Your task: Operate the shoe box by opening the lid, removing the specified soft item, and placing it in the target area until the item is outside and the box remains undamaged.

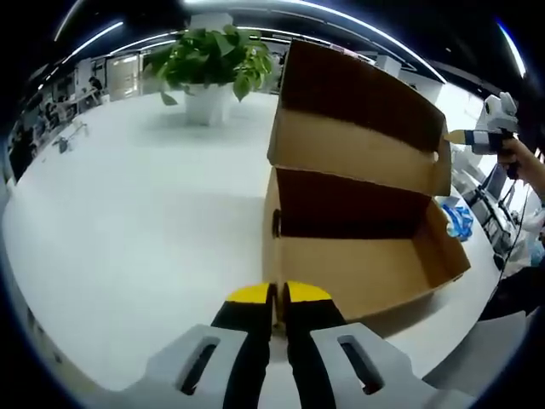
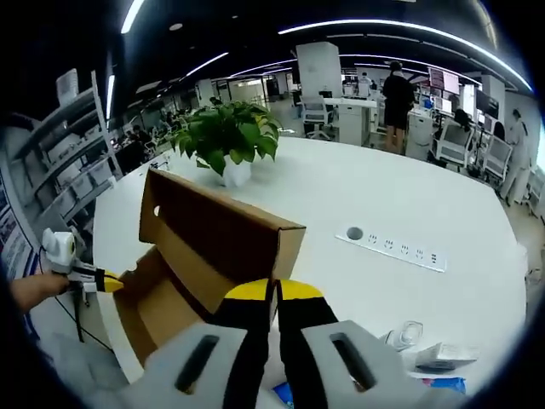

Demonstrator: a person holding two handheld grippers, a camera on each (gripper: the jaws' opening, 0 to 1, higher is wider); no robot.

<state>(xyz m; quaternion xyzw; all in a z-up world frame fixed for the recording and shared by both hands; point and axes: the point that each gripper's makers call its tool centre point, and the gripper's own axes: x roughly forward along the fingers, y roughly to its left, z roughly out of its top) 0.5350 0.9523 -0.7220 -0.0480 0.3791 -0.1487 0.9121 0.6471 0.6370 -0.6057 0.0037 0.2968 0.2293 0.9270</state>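
A brown cardboard shoe box (image 1: 366, 264) stands open on the white table, its lid (image 1: 358, 111) lifted upright at the back. The inside that I can see holds nothing. My left gripper (image 1: 277, 296) is shut, its yellow tips pinching the box's near corner wall. From the other side the left gripper (image 2: 109, 281) touches the box (image 2: 162, 307) at its corner. My right gripper (image 2: 274, 291) is shut on the lower edge of the lid (image 2: 221, 226). The right gripper (image 1: 460, 136) meets the lid's far corner. A crumpled blue soft thing (image 1: 460, 220) lies on the table beside the box.
A potted green plant (image 1: 213, 60) (image 2: 226, 136) stands on the round white table (image 1: 145, 221). A white power strip (image 2: 392, 247) lies on the table, with clear packets (image 2: 409, 336) near its edge. A person (image 2: 396, 89) stands at desks behind. Shelves (image 2: 60, 145) line the left.
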